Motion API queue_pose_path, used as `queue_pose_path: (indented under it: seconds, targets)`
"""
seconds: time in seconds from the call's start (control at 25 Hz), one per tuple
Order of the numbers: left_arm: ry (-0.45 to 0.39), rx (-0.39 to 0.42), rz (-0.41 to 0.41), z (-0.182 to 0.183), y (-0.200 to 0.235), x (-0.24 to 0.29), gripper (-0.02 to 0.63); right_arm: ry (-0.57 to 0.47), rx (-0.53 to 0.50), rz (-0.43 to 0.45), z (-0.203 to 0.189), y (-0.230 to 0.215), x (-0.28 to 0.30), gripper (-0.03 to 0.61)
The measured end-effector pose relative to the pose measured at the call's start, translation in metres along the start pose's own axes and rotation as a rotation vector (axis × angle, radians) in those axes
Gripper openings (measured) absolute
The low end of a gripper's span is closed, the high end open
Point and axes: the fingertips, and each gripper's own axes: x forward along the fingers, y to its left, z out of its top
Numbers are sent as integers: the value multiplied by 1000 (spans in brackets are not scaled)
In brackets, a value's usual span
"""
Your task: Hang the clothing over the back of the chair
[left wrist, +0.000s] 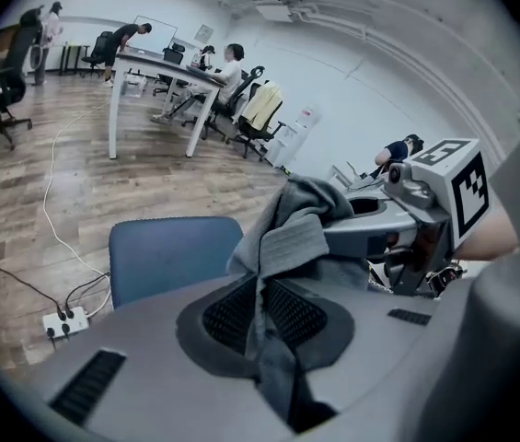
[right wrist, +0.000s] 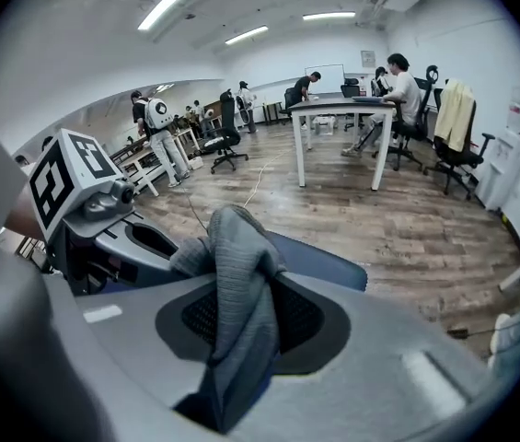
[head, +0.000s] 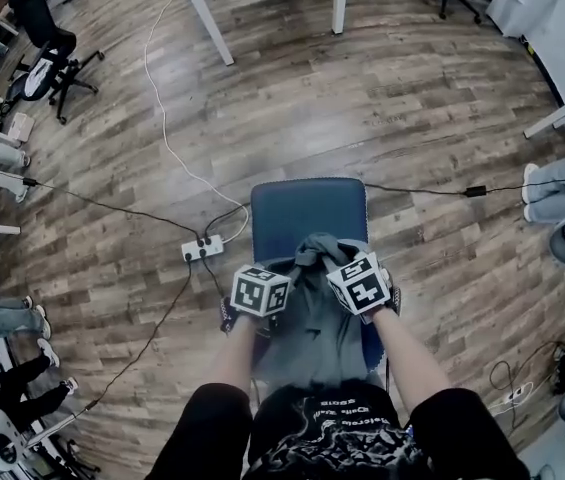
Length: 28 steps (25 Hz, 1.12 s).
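Two tools hold the grey clothing (head: 314,313): my left tool (left wrist: 260,319) is nearly closed on a thin fold, my right tool (right wrist: 239,325) pinches a thicker bunch. The clothing hangs over the near side of the blue chair (head: 307,211), which stands on a wood-plank floor (head: 417,98). A power strip (head: 203,248) lies just beside the chair, and a white table (right wrist: 338,105) stands farther off.
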Motion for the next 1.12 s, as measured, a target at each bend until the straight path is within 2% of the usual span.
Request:
queue_pose_path:
  seconds: [0.16, 0.32, 0.4, 0.68, 0.72, 0.76, 0.8, 0.88, 1.12]
  targets:
    - [63, -30, 10, -20, 6, 13, 40, 61, 27, 10, -23, 4, 15, 101]
    - [141, 51, -29, -42, 7, 22, 40, 121, 41, 28, -42, 6, 30, 101]
    - [171, 67, -39, -50, 12, 24, 40, 147, 57, 34, -51, 8, 36, 101]
    - [212, -8, -34, -70, 22, 30, 42, 205, 107, 42, -69, 14, 49, 124]
    - [222, -22, -42, -73, 20, 31, 69, 211, 114, 46, -71, 16, 49, 130]
    - [231, -37, -55, -78, 18, 33, 131, 219, 123, 50, -74, 16, 49, 140]
    - [239, -49, -68, -81, 16, 34, 161, 227, 132, 52, -76, 16, 49, 155]
    - [240, -59, -71, -83, 14, 36, 164, 240, 145, 54, -80, 15, 48, 175]
    - [250, -63, 22, -91, 26, 33, 204, 268, 167, 15, -88, 5, 43, 359]
